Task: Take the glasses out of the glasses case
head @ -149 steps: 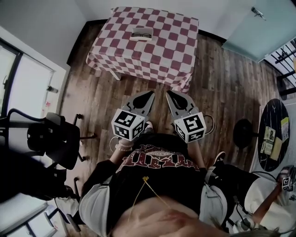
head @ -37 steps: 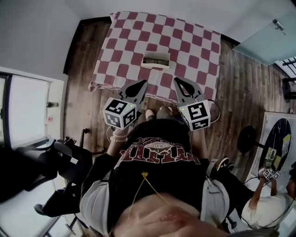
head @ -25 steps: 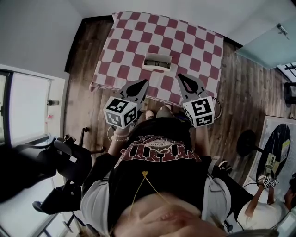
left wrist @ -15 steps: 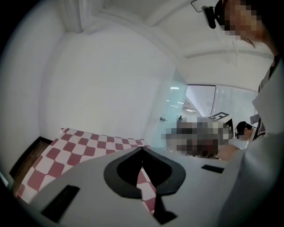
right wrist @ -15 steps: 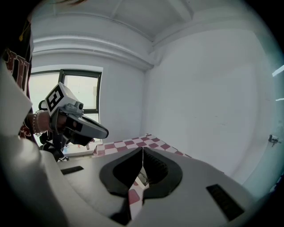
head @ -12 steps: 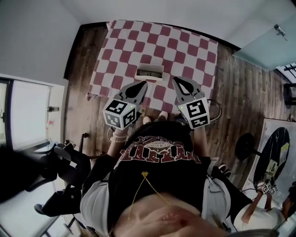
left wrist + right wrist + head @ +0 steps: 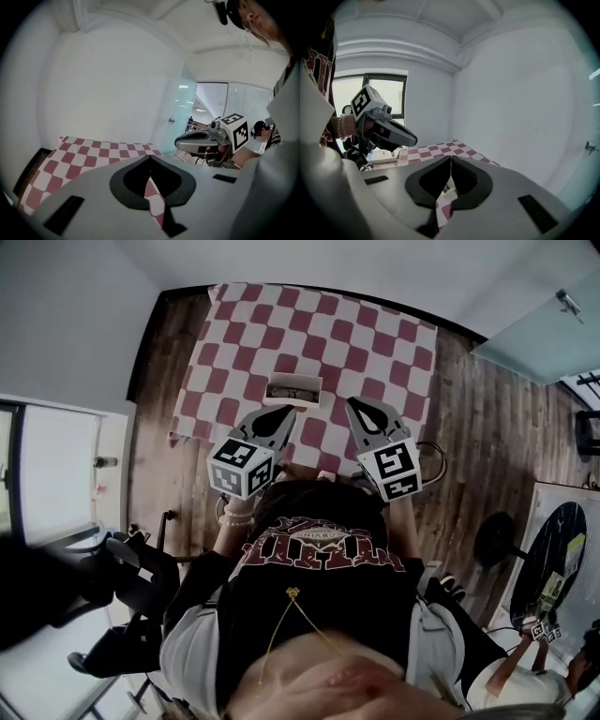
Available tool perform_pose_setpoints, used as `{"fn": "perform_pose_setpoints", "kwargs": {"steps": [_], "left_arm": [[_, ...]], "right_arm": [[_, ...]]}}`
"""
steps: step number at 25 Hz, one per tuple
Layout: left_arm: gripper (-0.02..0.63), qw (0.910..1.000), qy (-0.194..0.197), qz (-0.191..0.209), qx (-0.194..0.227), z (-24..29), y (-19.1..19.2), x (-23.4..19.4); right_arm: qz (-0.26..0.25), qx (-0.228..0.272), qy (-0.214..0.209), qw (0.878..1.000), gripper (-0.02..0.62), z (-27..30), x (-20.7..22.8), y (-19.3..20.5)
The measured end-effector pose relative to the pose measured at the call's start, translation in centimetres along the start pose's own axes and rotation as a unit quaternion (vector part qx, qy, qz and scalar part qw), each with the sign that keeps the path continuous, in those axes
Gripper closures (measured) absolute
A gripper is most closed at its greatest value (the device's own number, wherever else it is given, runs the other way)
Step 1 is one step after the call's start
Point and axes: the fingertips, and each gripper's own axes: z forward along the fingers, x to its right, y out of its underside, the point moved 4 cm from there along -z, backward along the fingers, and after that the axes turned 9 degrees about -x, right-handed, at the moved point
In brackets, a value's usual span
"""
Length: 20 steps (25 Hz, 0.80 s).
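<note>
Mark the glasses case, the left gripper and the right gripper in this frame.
glasses case (image 7: 293,390): head view, middle of the case.
left gripper (image 7: 284,412): head view, where its tips meet.
right gripper (image 7: 352,405): head view, where its tips meet.

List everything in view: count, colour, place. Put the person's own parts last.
table: one, red-and-white checked cloth, top centre of the head view
glasses case: one, white, on the cloth near its front edge
floor: brown wood planks, around the table
chair: one, black, lower left
round table: one, black, right edge
left tool: one, grey, jaws shut, empty, just short of the case
right tool: one, grey, jaws shut, empty, over the cloth
</note>
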Motion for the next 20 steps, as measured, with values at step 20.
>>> {"fn": "perform_pose_setpoints", "kwargs": {"steps": [20], "left_arm": [[0.607, 0.9924, 0.106, 0.047, -0.041, 3.0, -4.1, -6.1]], "right_arm": [[0.072, -0.013, 0.077, 0.994, 0.575, 4.3, 0.7, -2.0]]}}
